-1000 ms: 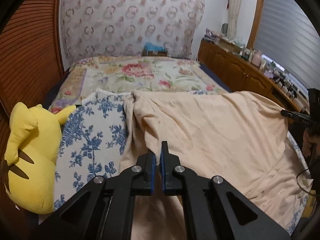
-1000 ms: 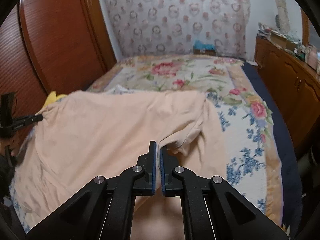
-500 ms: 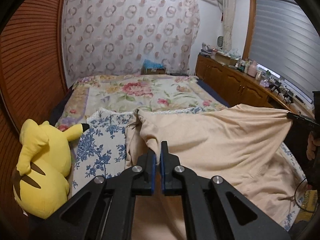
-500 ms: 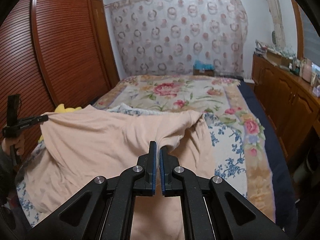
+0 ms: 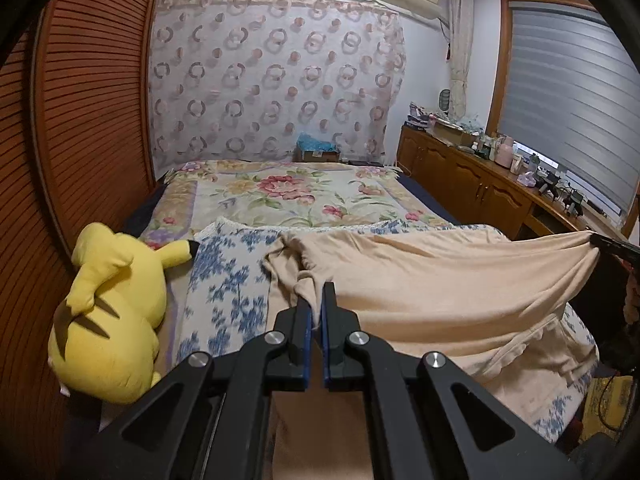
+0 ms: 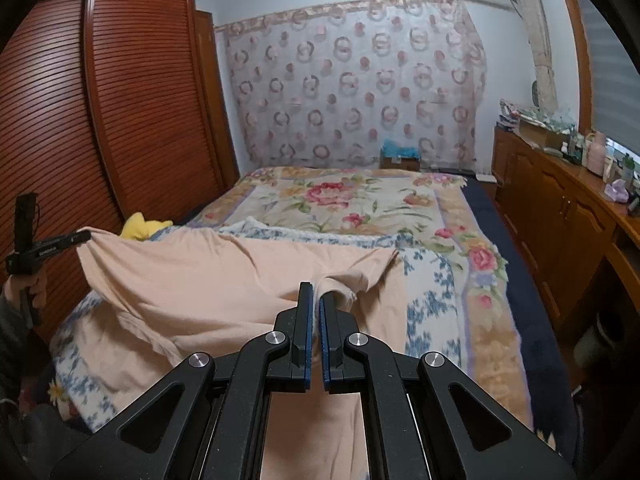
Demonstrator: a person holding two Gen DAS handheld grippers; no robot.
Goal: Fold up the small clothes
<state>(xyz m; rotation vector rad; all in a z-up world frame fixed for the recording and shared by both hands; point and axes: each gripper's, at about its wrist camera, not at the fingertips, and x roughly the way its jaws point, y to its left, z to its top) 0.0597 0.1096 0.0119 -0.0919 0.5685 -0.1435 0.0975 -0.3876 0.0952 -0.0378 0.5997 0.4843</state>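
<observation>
Two grippers share one garment: the left gripper (image 5: 316,300) pinches a bunched edge of the peach shirt (image 5: 432,280) between closed jaws, and the right gripper (image 6: 316,300) clamps a gathered fold of the same cloth near a sleeve (image 6: 352,280); neither claw shows any gap beyond the thickness of fabric. The shirt hangs slack between the two grips like a shallow hammock, its far part draped on the blue-flowered blanket (image 5: 232,280) at the near end of the bed (image 5: 288,196), its hem trailing toward the near edge; a yellow plush toy (image 5: 112,308) lies just beside the blanket on the wardrobe side, clear of the cloth.

The fabric looks like thin, soft knit — light, limp, with no stiffness of its own; it sags and wrinkles wherever it is not pulled taut, so it probably needs tension across the span to lie flat. It is hardly fragile, though a pinch on a single layer might slip or stretch it. The better holds seem to be the seamed parts — shoulder, sleeve end, hem corner — where the doubled cloth gives the pads more to bite; gripping mid-panel would likely only drag a crumpled peak.
</observation>
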